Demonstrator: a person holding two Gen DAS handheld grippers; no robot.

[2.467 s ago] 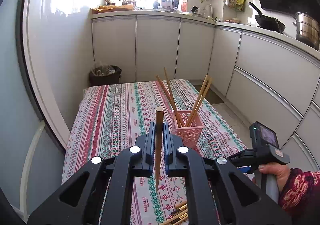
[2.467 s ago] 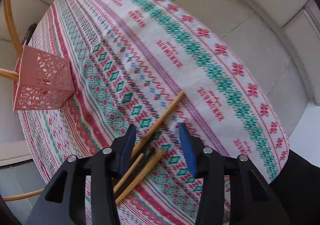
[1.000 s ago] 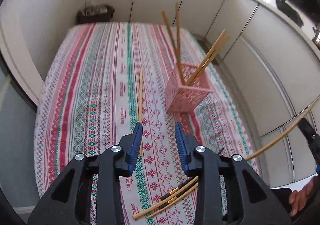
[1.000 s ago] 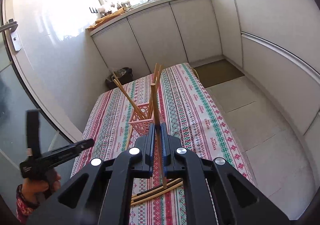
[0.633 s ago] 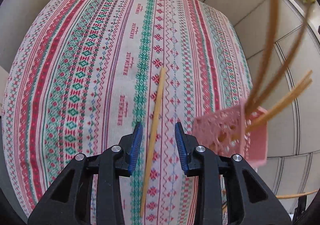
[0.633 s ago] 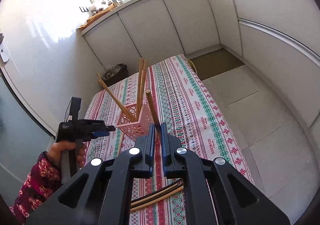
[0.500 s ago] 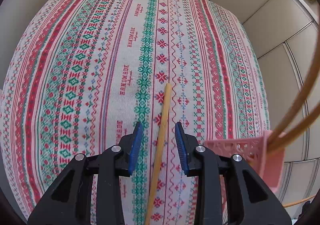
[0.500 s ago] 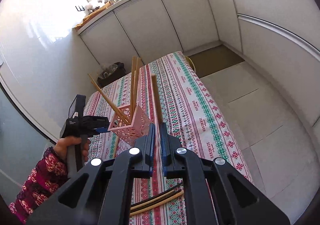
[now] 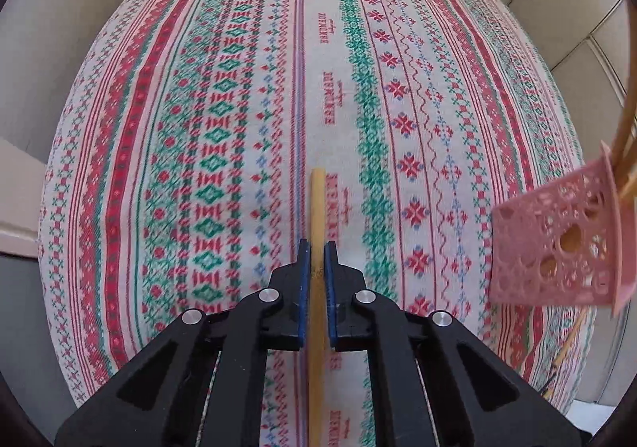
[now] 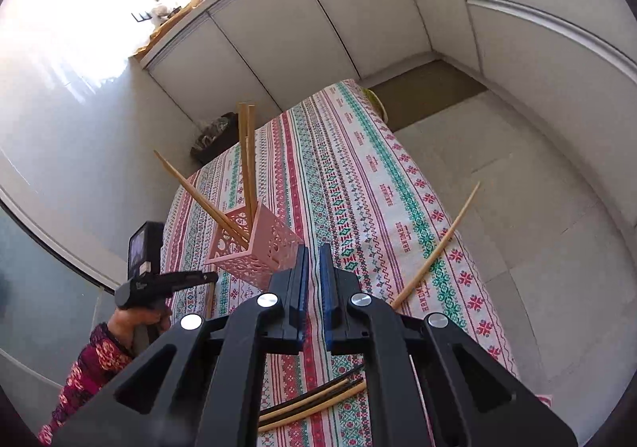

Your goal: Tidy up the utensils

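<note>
Your left gripper [image 9: 314,248] is pointing steeply down at the table. Its jaws have just been closing, and they are now pinching a pale wooden chopstick [image 9: 317,208] that is lying flat on the tablecloth [image 9: 223,88]. The chopstick is running along the cloth's stripes and its far end is reaching out beyond the blue pads.

The cloth is covering the whole tabletop in red, green and white woven bands. A pink openwork basket [image 9: 553,244] is standing on it to the right of that gripper, well apart from it. Four chopsticks [image 10: 243,176] are leaning out of the basket's top.

Your right gripper [image 10: 312,248] is hanging above the near end of the table, its jaws drawn almost together, and only cloth is showing between the pads. A curved chopstick [image 10: 438,244] is slanting out from behind its right finger. I cannot tell whether it is being gripped or is loose.

A small bundle of light and dark chopsticks [image 10: 314,403] is lying at the near edge of the cloth.

Your left hand [image 10: 131,321], in a patterned red sleeve [image 10: 91,367], is showing at the table's left side.

White cabinets [image 10: 278,29] are lining the far wall and the right side. Sun is glaring off the cluttered counter [image 10: 179,13]. A dark bin [image 10: 215,136] is sitting beyond the table, on the pale tiled floor [image 10: 537,188].
</note>
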